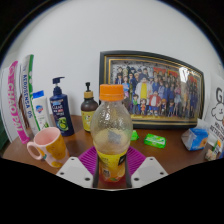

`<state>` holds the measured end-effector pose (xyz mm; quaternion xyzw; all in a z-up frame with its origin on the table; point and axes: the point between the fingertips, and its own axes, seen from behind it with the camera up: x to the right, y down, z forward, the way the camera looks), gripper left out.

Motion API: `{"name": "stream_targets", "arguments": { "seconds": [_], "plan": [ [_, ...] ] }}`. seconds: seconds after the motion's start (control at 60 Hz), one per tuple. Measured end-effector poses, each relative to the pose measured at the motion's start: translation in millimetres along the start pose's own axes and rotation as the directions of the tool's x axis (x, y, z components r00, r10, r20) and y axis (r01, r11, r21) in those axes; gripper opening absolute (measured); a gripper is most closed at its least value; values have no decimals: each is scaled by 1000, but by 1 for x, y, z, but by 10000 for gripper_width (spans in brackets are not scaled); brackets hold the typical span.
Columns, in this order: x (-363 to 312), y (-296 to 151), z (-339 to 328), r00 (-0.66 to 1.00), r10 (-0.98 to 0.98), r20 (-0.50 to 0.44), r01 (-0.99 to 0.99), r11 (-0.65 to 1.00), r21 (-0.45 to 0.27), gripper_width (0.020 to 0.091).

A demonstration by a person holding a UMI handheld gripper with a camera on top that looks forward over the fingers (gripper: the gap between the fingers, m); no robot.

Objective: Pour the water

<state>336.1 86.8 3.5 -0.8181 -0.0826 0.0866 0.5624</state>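
Observation:
A clear plastic bottle (pixel 112 128) with an orange cap and a yellow label stands upright between my fingers. My gripper (pixel 112 166) is shut on it, with the purple pads (pixel 88 158) pressing its lower body from both sides. Whether its base touches the wooden table (pixel 170 158) is hidden. A pink mug (pixel 48 147) sits on the table just to the left of the left finger, its handle turned left and its mouth open upward.
Behind the bottle, a framed group photo (pixel 152 87) leans on the white wall. A blue pump bottle (pixel 61 108), a small dark bottle (pixel 89 110) and upright tubes (pixel 20 95) stand at back left. Green pieces (pixel 154 141) and a blue packet (pixel 195 138) lie to the right.

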Motion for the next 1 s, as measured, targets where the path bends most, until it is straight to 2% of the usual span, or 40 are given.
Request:
{"name": "stream_targets", "arguments": {
  "seconds": [0.05, 0.083, 0.15, 0.2, 0.25, 0.483, 0.733, 1.0],
  "plan": [
    [1, 2, -1, 1000, 21, -4, -21, 1000, -10, 473],
    [2, 9, -1, 999, 30, -11, -30, 998, -46, 561],
    [5, 22, -6, 999, 43, -33, -47, 991, -128, 855],
    [7, 26, -15, 997, 53, -50, -61, 984, -167, 818],
    [7, 24, -29, 996, 57, -73, -69, 980, -189, 863],
    [-26, 6, -146, 986, 34, -161, -80, 953, -291, 857],
    [-85, 1, -261, 969, -9, -245, -73, 943, -325, 852],
    [-110, 6, -302, 953, -30, -302, -69, 947, -313, 853]
  ]
}}
